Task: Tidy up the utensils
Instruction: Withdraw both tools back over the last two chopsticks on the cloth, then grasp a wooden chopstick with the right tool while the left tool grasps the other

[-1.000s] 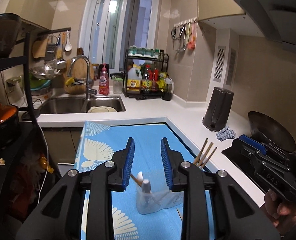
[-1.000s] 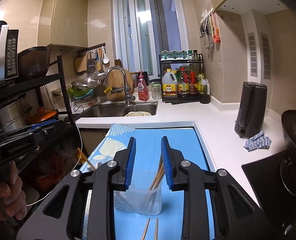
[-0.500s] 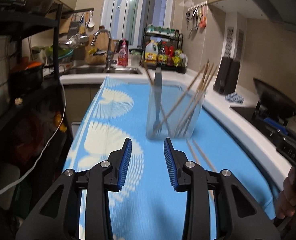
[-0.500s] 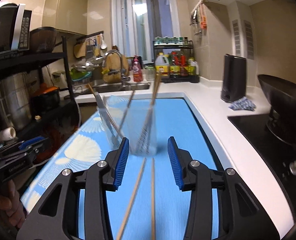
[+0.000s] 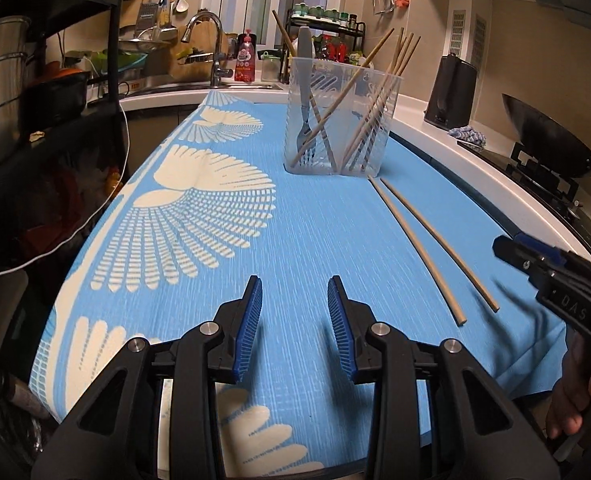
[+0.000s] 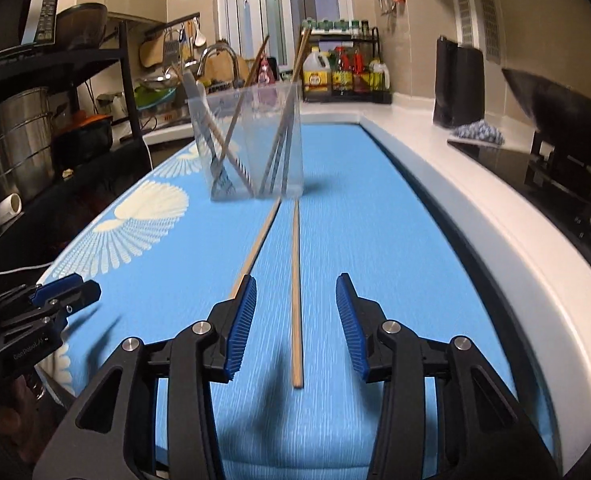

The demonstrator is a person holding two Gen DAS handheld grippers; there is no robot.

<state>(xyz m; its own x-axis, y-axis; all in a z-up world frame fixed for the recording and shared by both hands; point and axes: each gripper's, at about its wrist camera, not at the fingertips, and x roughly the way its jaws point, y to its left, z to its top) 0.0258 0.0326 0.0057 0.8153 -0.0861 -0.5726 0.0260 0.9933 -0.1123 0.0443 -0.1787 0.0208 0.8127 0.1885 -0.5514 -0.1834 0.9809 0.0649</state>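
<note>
Left gripper [image 5: 294, 320]: hovered low over the blue cloth [image 5: 315, 240], jaws parted with nothing but cloth between them; had been opening a moment before, then held.
Right gripper [image 6: 296, 326]: also low over the cloth, jaws parted and just opened wider, not pressing on anything.
Chopsticks [image 6: 296, 292]: two loose ones lay flat on the cloth, side by side, running from the cup's foot toward the grippers. Near end of one sat in the gap of the right jaws (untouched by either pad); the other passed just beside the left-hand jaw, its near end hidden behind that jaw.
Same pair, left view [image 5: 419, 248]: lay to the right of the left gripper, well apart from it.
Cup [image 5: 341, 116]: clear plastic, upright on the cloth toward the far end of the desk [image 6: 495, 216].
Cup contents: several chopsticks leaning against the rim, plus a fork [image 5: 304, 92] standing tines down.
Hand [image 5: 579, 396]: seen at the right edge, wrapped round the handle of the right gripper.
Background: sink, faucet and bottles at the far end; a wok [image 5: 547, 136] on the stove to the right.
</note>
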